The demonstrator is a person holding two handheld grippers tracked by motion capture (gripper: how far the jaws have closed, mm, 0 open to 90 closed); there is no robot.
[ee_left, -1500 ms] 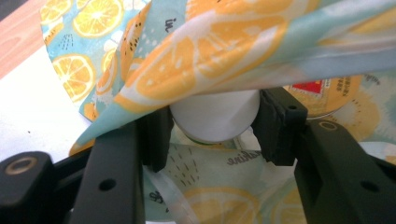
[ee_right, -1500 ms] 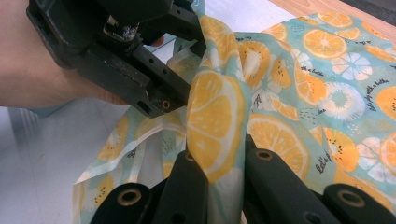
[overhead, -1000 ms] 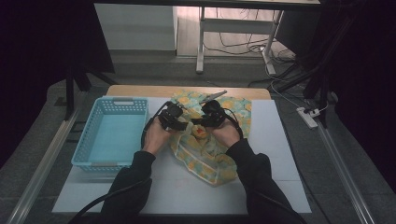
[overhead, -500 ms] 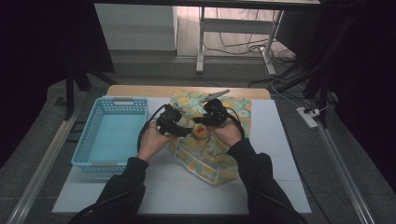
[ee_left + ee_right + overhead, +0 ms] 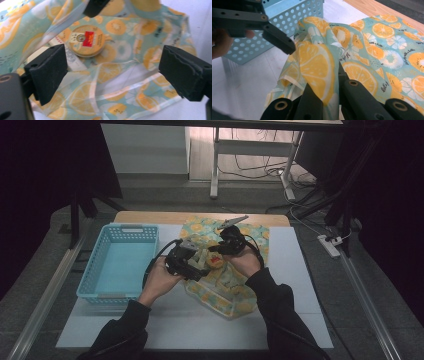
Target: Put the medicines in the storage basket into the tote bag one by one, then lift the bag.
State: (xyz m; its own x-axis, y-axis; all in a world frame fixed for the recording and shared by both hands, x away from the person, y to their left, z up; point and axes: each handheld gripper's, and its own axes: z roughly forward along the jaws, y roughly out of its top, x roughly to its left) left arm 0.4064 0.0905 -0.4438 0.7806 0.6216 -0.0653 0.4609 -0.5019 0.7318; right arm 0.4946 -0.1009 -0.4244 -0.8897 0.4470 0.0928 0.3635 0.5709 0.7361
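Observation:
A see-through bag (image 5: 226,291) printed with orange slices lies on the white mat. My right gripper (image 5: 221,249) is shut on its upper edge (image 5: 322,75) and holds the mouth up. Inside the bag lie a round tin with a red label (image 5: 86,40) and a pale box (image 5: 73,63). My left gripper (image 5: 199,262) hovers at the bag's mouth. Its jaws have just been opening and stand wide apart (image 5: 116,72). The bag's film lies beyond them and the pads (image 5: 48,71) press on nothing.
A light blue perforated basket (image 5: 119,265) stands left of the bag, close behind my left gripper (image 5: 287,46). The table's wooden edge (image 5: 165,216) runs along the far side. Both forearms in dark sleeves reach in from the front.
The left gripper has drifted a little toward the person and lifted at the bag's mouth, and its jaws have spread. The right gripper keeps its hold on the bag in the same place.

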